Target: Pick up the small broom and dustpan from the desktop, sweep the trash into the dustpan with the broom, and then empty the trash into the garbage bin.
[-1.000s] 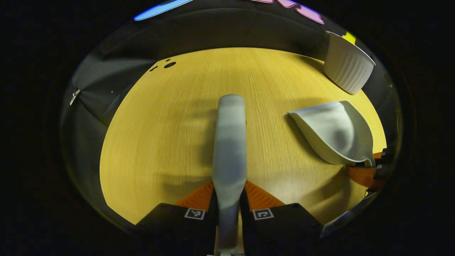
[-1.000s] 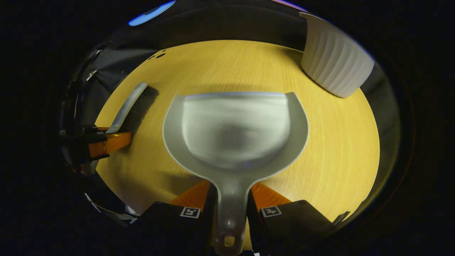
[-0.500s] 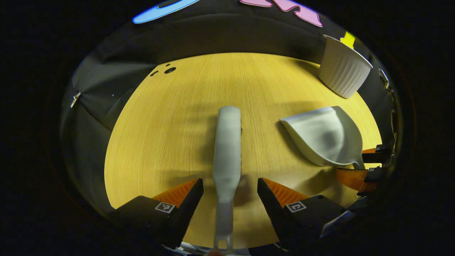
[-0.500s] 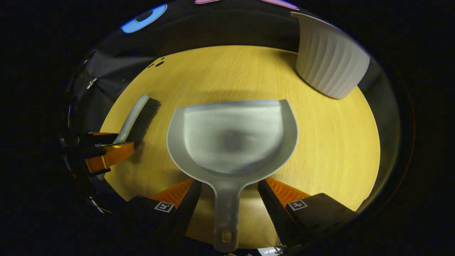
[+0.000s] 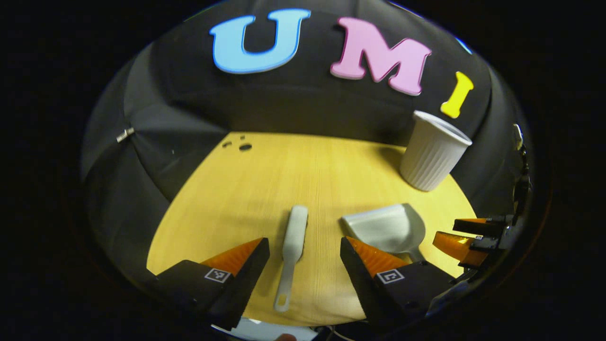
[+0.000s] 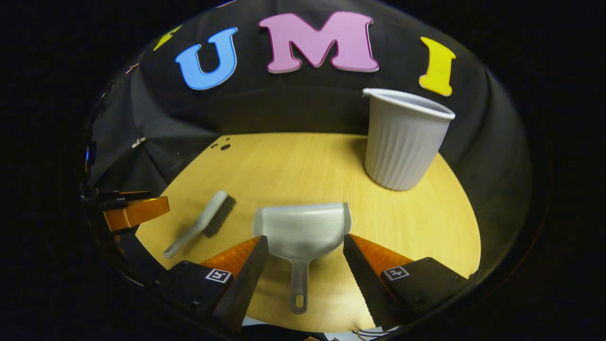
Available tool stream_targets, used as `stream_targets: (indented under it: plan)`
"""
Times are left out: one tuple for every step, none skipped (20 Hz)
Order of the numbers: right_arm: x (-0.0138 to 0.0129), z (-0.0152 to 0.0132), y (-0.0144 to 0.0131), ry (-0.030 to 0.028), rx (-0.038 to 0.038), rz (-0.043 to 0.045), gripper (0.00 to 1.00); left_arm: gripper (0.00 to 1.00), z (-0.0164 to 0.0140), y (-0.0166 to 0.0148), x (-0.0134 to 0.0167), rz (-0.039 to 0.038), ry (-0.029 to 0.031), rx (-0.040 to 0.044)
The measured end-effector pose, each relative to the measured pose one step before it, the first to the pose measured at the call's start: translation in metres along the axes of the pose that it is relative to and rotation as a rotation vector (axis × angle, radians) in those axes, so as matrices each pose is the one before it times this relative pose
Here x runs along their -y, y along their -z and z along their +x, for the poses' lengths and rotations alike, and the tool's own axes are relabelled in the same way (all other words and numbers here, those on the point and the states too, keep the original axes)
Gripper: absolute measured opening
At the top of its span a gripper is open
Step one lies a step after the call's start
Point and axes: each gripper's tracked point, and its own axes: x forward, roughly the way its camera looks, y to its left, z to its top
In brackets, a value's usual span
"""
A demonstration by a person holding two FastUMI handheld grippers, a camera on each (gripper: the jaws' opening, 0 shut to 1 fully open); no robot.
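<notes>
Both tools released and lying flat on wooden desktop (image 6: 426, 222): left gripper (image 5: 303, 248) spread wide above small broom (image 5: 293, 237), right gripper (image 6: 305, 244) spread wide over dustpan (image 6: 303, 227), ribbed white garbage bin (image 6: 402, 142) upright at far right.

The dustpan (image 6: 303, 228) lies on the worktop (image 6: 293, 166). The broom (image 6: 201, 227) lies left of the dustpan. The garbage bin (image 6: 402, 139) stands behind the dustpan, to its right.
</notes>
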Motion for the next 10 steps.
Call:
stream_targets:
  plan:
    - [0.00171,-0.0135,-0.01703,0.00205,0.05143,-0.00441,0.99,0.96,-0.01432,-0.00907,0.00158,0.00695,-0.00249,0.06713]
    - [-0.00129,-0.0147,-0.01697,0.00123,0.05998,0.00133,0.99,0.95,-0.01857,-0.01306,0.00302,-0.00458,-0.00374,0.06884]
    - [0.00047,-0.01484,-0.01733,-0.00112,0.05746,0.00668,0.99,0.95,-0.0148,-0.01119,0.00336,-0.0073,-0.00087,0.04956]
    - [-0.00024,-0.01545,-0.01815,-0.00069,0.05408,0.00543,0.99,0.95,-0.01541,-0.01019,0.00192,-0.00615,-0.00489,0.05267]
    - [0.00003,-0.01342,-0.01534,-0.00152,0.0531,-0.00423,0.99,0.95,-0.01456,-0.01031,0.00208,0.00158,-0.00308,0.0507]
    - [0.0021,-0.01082,-0.0126,0.00265,0.04872,-0.01597,0.99,0.95,-0.01342,-0.011,0.00249,0.00527,-0.00065,0.04506]
    - [0.00403,-0.00881,-0.01144,0.01139,0.04387,-0.02868,0.99,0.95,-0.01099,-0.00964,0.00241,0.00745,-0.00065,0.04433]
    - [0.00356,-0.011,-0.00997,0.01144,0.03496,-0.02639,0.99,0.95,-0.01063,-0.00802,0.00294,0.00526,0.00187,0.02938]
    - [-0.00002,-0.01255,-0.00641,0.00098,0.02265,-0.01365,0.99,0.95,-0.01301,-0.00528,0.00325,-0.00124,-0.00021,0.01828]
    - [-0.00473,-0.01393,-0.00244,-0.00503,0.01295,-0.00466,0.99,0.95,-0.01142,-0.00425,0.00285,-0.00714,0.00468,0.01297]
